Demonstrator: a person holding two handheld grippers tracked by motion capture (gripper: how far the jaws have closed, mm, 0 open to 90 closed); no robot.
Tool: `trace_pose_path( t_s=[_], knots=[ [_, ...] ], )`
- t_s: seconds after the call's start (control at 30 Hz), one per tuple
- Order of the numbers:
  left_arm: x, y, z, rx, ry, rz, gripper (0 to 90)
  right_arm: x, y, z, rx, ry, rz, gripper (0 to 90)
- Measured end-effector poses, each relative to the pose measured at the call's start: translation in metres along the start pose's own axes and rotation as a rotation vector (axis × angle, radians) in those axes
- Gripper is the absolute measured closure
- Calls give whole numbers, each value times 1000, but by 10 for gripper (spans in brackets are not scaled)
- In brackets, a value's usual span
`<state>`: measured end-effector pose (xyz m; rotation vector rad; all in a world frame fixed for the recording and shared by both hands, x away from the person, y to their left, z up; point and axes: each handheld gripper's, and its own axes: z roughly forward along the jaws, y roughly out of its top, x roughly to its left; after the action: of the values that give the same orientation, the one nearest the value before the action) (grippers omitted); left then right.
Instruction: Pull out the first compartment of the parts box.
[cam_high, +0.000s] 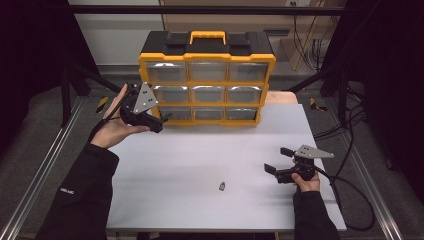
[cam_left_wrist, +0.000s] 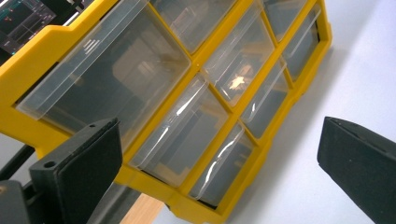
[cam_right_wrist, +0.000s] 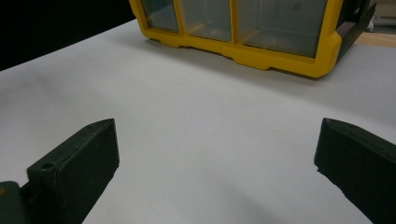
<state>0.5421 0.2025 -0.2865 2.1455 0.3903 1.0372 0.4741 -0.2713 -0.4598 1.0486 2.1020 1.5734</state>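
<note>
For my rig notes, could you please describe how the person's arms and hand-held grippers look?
Both arms wear black sleeves. Each hand-held gripper, left and right, is black, with two blocky jaws, a grey three-cornered plate on top and a trailing black cable.

A white table (cam_high: 200, 165) stands within a dark metal frame (cam_high: 210, 10) over grey floor (cam_high: 45, 125).

Light: overhead, bright on the pale grey worktop (cam_high: 200, 165), surroundings dark | Shadows: soft, under the yellow plastic drawer cabinet (cam_high: 207, 79) | Glare: white glint on its clear drawer fronts in the left gripper view | Focus: high view soft and grainy; near black jaws blurred in both gripper views
</note>
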Motion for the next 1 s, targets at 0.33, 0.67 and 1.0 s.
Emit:
trace_pose_path(
  t_s=[0.33,0.67,1.0],
  knots=[
    [5,4,4,1,22,46,0,0,0,0,2,-1,1,5],
    [9,11,8,2,42,92,0,0,-1,1,8,-2,-1,5],
    [12,22,15,7,72,156,0,0,-1,1,8,-2,-1,5]
  ],
)
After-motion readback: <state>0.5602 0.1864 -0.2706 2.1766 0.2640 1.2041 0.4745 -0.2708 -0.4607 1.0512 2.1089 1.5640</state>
